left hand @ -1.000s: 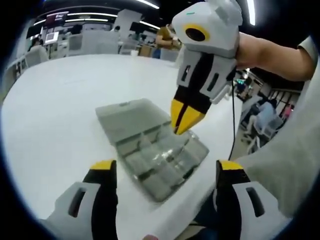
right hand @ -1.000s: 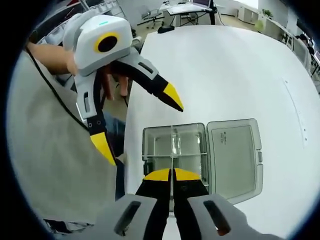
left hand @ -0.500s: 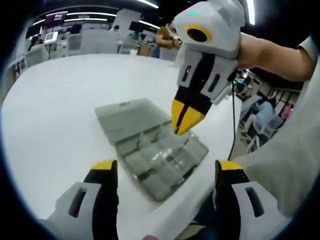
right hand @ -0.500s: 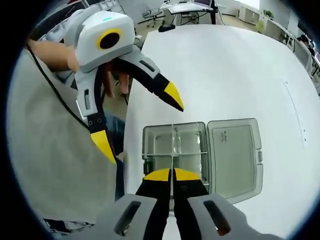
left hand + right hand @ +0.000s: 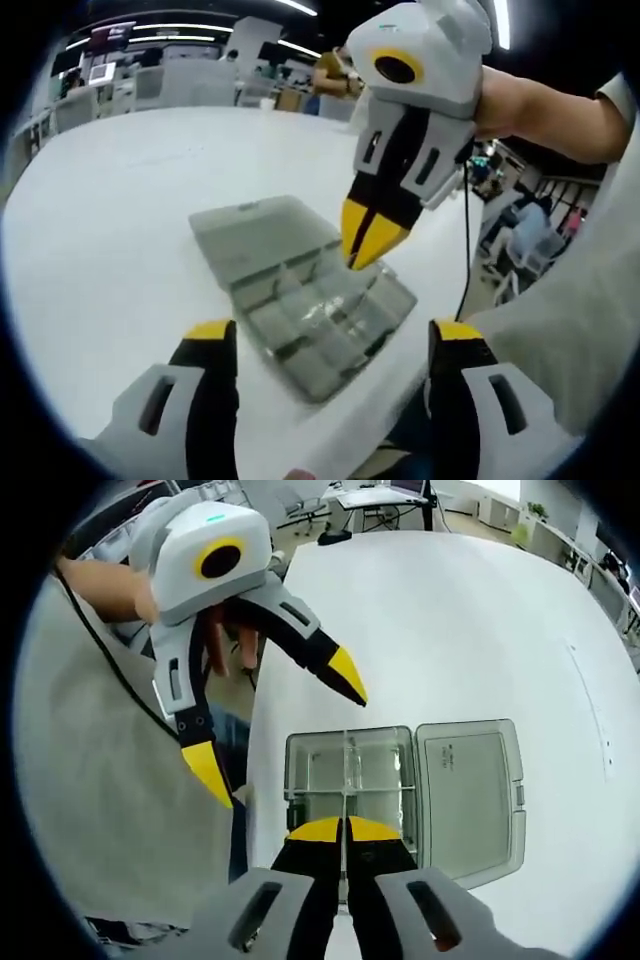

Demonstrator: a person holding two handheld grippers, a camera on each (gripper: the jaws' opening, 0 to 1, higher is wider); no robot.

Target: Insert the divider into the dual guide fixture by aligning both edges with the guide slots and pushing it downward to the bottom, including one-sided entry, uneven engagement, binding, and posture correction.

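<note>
A broad white table (image 5: 470,610) carries the work, in an open office with ceiling strip lights and more desks and chairs behind it. On it lies 1 clear plastic box (image 5: 350,780), the guide fixture, near the table's edge beside the person; its 1 hinged lid (image 5: 470,795) is folded flat open alongside. 1 thin clear divider (image 5: 346,770) stands upright across the box's compartments, and the right gripper (image 5: 345,832) is clamped on its near end, the 2 yellow-tipped jaws pressed together above the box. The left gripper (image 5: 275,725) hovers off the box's side toward the person, its 2 jaws spread wide and holding nothing.
</note>
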